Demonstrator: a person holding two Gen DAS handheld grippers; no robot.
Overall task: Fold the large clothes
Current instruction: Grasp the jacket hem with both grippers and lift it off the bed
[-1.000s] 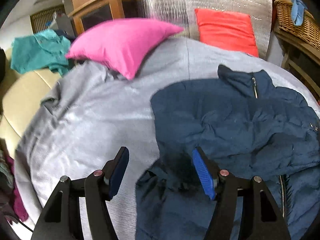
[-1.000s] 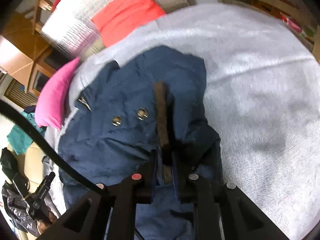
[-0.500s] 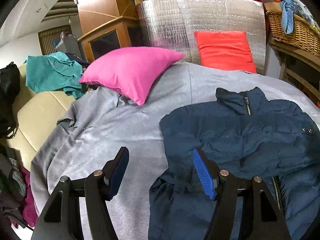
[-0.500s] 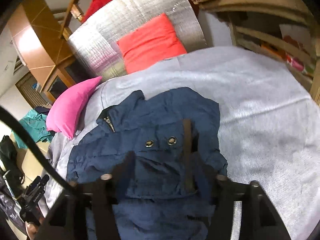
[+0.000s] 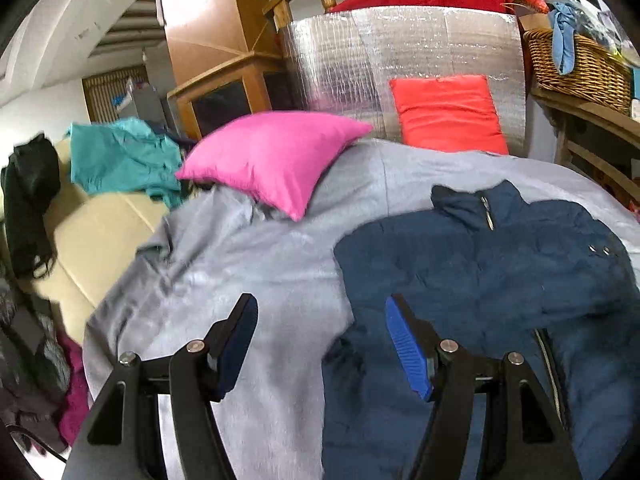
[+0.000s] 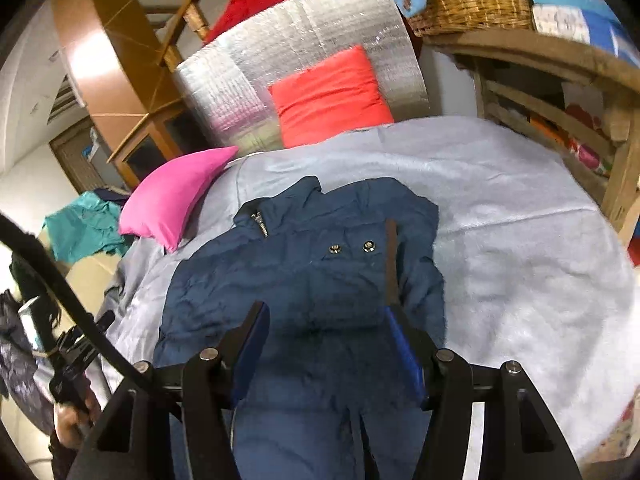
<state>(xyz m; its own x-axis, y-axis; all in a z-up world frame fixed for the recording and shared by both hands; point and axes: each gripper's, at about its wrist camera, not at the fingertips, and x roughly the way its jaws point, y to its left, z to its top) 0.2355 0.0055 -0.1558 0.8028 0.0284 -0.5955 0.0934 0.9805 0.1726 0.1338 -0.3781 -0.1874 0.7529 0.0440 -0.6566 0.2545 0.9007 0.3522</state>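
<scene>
A navy padded jacket lies on a grey bedspread, collar and zip toward the pillows, both sleeves folded in over its front. In the right wrist view the jacket shows two metal snaps and a brown strip along its folded right side. My left gripper is open and empty, raised above the jacket's left edge. My right gripper is open and empty, raised above the jacket's middle.
A pink pillow and a red-orange pillow lie at the head against a silver foil panel. A teal garment lies on a beige couch at left. A wicker basket stands on wooden shelves at right.
My right gripper has opened, let go of the jacket's folded part and pulled back and up. My left gripper, open throughout, has also risen and drawn back from the jacket.
</scene>
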